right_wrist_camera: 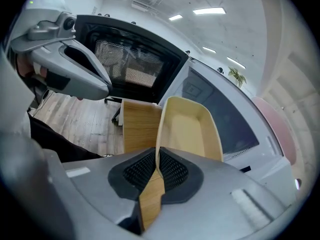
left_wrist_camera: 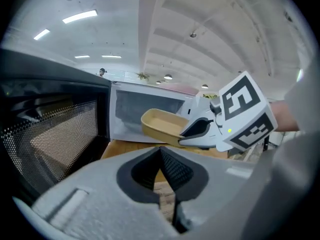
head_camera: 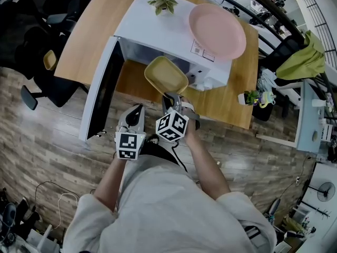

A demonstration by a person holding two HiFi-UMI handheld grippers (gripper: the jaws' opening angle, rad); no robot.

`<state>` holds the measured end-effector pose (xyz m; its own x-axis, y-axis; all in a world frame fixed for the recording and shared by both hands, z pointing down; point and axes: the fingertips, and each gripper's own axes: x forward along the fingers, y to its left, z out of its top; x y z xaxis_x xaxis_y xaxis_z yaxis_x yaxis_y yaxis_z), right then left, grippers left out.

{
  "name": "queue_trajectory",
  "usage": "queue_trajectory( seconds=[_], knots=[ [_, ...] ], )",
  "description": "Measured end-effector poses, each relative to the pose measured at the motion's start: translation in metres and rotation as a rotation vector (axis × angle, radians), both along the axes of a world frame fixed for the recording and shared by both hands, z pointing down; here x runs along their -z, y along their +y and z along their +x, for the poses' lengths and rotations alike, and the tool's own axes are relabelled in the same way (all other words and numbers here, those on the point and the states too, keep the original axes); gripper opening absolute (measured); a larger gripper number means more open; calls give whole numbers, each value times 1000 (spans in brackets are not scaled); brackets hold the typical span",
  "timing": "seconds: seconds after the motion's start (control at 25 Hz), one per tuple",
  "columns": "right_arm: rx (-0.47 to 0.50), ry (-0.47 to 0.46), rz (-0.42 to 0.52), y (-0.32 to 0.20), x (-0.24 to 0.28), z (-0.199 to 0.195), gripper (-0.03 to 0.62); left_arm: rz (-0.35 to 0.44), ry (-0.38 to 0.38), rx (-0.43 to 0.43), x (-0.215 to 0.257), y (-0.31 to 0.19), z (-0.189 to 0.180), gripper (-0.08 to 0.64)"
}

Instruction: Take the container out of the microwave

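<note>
Container [head_camera: 166, 75], yellow, shallow, pinched by one rim wall in right gripper [right_wrist_camera: 157, 166], jaws closed on it, just in front of open white microwave [head_camera: 174, 33]. Left gripper [left_wrist_camera: 167, 171] alongside, jaws together, empty. Pink plate [head_camera: 217, 30] on top; sticker [head_camera: 199, 49] beside it unreadable.
</note>
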<state>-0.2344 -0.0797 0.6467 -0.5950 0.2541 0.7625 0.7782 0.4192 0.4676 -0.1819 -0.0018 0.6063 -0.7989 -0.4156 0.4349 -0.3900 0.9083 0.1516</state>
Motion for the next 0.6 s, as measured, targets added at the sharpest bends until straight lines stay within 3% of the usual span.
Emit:
queue_trajectory(
  seconds=[0.6],
  knots=[
    [-42,18,-50,-16,10,37,35,-31,-17,-67,7,-18,19,3]
  ],
)
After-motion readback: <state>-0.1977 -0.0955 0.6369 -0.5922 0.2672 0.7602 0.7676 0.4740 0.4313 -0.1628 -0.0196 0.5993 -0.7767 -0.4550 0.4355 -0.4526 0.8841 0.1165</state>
